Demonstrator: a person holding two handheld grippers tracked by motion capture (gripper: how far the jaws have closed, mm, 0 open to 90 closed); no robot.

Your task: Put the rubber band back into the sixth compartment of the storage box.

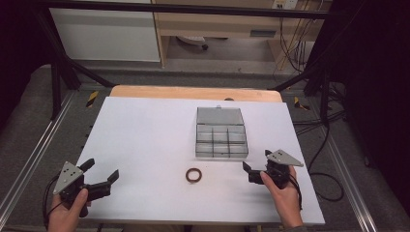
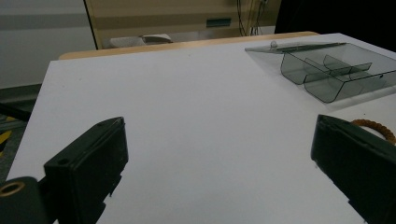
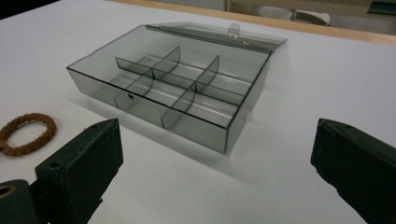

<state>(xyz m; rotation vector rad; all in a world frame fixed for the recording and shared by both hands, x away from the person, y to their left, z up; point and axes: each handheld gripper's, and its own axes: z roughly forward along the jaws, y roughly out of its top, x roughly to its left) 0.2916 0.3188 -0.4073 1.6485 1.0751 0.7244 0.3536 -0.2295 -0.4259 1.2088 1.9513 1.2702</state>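
A clear grey compartment box stands empty at the middle right of the white board, its lid laid open toward the far side. A brown braided ring lies flat just in front of the box. My left gripper is open at the near left corner, well left of the ring. My right gripper is open beside the box's near right corner. In the left gripper view the jaws stand wide, with the box and ring at the right. The right gripper faces the box, with the ring at the left.
The white board covers a wooden table, whose edge shows at the far side. Black frame posts and cables stand around the table. A cabinet sits behind it.
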